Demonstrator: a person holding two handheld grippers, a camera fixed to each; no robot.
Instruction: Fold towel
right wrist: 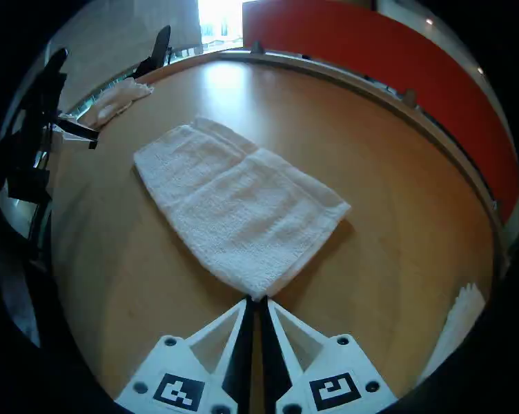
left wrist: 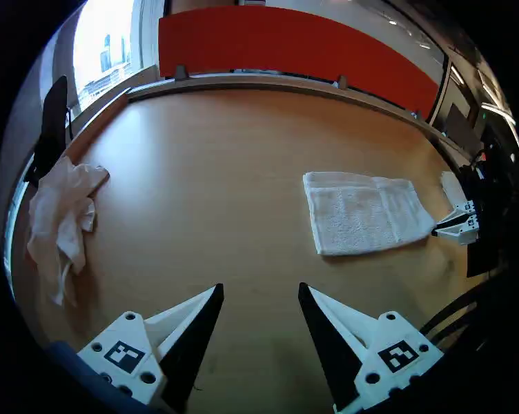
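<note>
Two white-and-black fingers of the left tool stand wide apart low in the left gripper view, with nothing between them but bare wooden worktop. Beyond them and off to the right lies the towel, white and folded into a flat rectangle, well apart from this tool. At the towel's far right edge the right tool shows small, its tip just at the cloth. On the left side of the worktop a crumpled cloth lies in a heap near the edge, with a dark chair behind it. A red panel runs along the back of the worktop, with a bright window to its left.

In the right gripper view the right tool has its fingers drawn together, with just a thin slit between them. The near corner of the towel lies right at the fingertips; whether the corner is pinched cannot be told. The towel spreads away from the tool across the worktop, lying flat with a fold line across its middle. Farther off to the left, the crumpled cloth lies near the rim.
</note>
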